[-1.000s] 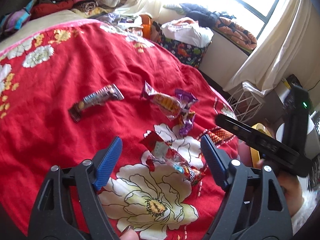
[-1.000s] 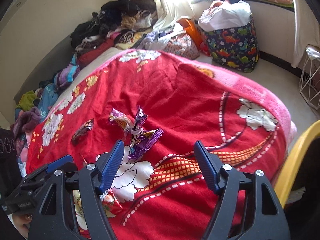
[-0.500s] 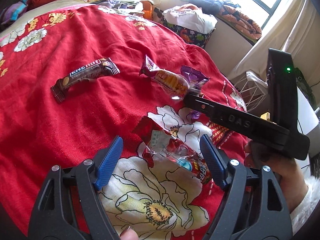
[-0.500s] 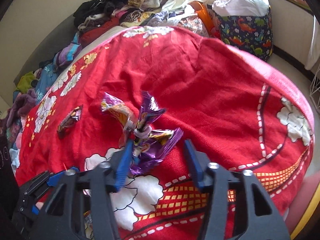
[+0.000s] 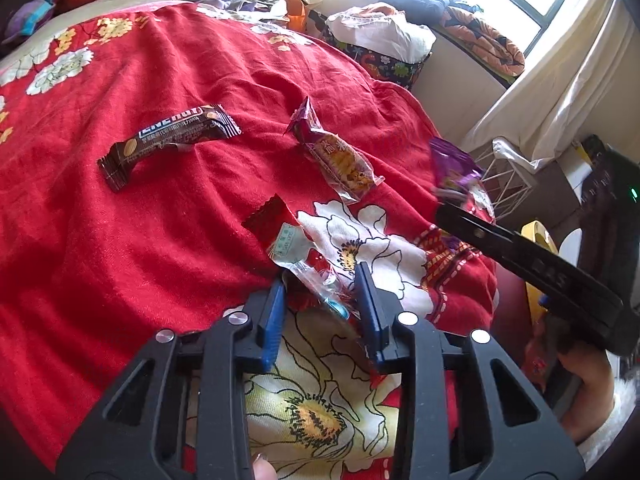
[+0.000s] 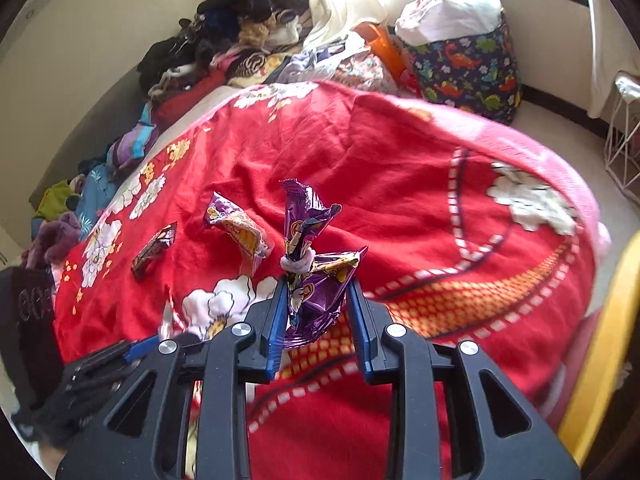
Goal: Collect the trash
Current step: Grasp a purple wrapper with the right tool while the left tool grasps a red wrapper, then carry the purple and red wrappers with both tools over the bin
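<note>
Both grippers have narrowed since earlier. Left wrist view: left gripper [image 5: 320, 280] fingers closing around the red-and-clear wrapper [image 5: 298, 254] (on the red blanket [image 5: 120, 220]). Right wrist view: right gripper [image 6: 318, 292] fingers closing, purple wrapper [image 6: 316, 280] pinched between, lifted.

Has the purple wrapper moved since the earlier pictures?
Yes. The purple wrapper has left its spot beside the orange snack packet and now hangs clear of the red blanket, between the closing jaws of the right gripper.
</note>
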The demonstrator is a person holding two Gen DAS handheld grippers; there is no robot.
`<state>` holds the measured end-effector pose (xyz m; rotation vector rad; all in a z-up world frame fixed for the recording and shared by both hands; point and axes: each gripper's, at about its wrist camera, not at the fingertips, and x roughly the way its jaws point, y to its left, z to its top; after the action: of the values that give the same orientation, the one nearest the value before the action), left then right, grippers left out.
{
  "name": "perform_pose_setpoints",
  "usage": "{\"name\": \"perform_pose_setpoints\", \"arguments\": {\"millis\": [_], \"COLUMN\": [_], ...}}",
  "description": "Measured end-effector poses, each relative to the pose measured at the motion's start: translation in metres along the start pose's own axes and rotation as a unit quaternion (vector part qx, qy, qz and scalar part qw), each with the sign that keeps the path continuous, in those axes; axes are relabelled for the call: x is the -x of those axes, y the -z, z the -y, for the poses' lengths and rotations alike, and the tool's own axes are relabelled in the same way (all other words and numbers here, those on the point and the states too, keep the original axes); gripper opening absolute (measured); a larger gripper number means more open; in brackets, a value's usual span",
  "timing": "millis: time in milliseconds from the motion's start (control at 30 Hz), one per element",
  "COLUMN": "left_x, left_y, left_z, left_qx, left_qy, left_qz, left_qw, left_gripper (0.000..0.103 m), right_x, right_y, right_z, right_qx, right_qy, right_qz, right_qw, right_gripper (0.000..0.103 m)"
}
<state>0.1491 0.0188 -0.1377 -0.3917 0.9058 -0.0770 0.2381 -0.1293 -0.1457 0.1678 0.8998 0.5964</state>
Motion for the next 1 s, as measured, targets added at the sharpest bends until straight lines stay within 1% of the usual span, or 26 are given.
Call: {"name": "perform_pose_setpoints", "arguments": {"millis": [33, 200, 500, 600, 1000], "left_x": [0.001, 0.009, 0.029, 0.035, 0.048], "left_y": [0.000, 0.000, -0.004, -0.004, 0.000], "left_z": [0.001, 0.011, 0.048, 0.061, 0.108], "left_qx": [0.000, -0.013, -0.052, -0.065, -0.110], "left_qy": [0.003, 0.016, 0.041, 0.050, 0.073], "left_qz": [0.001, 0.012, 0.038, 0.046, 0.062], "left_qw": [1.0000, 0.9997, 0.9971, 0.9956, 0.9893], "left_gripper": [0.017, 0.014, 0.013, 0.013, 0.013], "right_x": [0.007, 0.034, 0.079, 0.092, 0.140], "right_y": [0.002, 0.010, 0.010, 0.009, 0.018], "right_z": [0.001, 0.004, 0.009, 0.012, 0.041], "right_qx": [0.000, 0.004, -0.004, -0.004, -0.031], "right_qy": [0.003, 0.009, 0.005, 0.010, 0.024], "right_qz": [0.005, 0.028, 0.066, 0.077, 0.108], "right_qw": [1.000, 1.000, 0.998, 0.997, 0.993], "right_gripper": [0.027, 0.027, 0.027, 0.027, 0.027]}}
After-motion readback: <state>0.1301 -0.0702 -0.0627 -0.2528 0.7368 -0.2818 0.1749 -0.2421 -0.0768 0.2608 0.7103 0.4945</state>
